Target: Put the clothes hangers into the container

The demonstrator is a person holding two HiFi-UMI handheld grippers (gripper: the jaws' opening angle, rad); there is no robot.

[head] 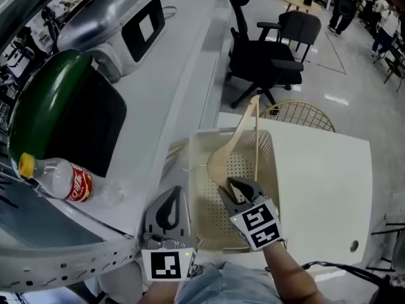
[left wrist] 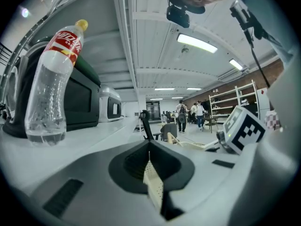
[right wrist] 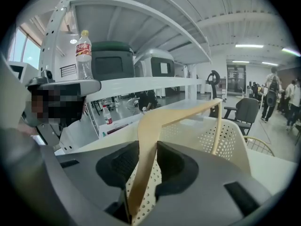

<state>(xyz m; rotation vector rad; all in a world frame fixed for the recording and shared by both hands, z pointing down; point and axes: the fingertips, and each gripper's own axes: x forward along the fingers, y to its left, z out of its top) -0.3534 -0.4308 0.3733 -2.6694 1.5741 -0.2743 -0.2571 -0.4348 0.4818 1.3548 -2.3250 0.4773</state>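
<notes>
A light wooden clothes hanger (head: 235,145) is clamped in my right gripper (head: 235,185), which is shut on its thick shoulder. The hanger (right wrist: 188,114) rises above a cream perforated container (head: 269,147), its bar pointing down into it. In the right gripper view, the container's wall (right wrist: 235,131) stands just beyond the jaws. My left gripper (head: 174,191) is at the container's left side. Its jaws look shut on a thin cream perforated wall (left wrist: 153,182) of the container. I see no other hanger.
The container rests on a white table (head: 323,182). A plastic bottle (head: 60,179) and a dark appliance with a green top (head: 63,119) stand on the grey shelf to the left. A black office chair (head: 272,56) and a gold wire chair (head: 304,114) are beyond the table.
</notes>
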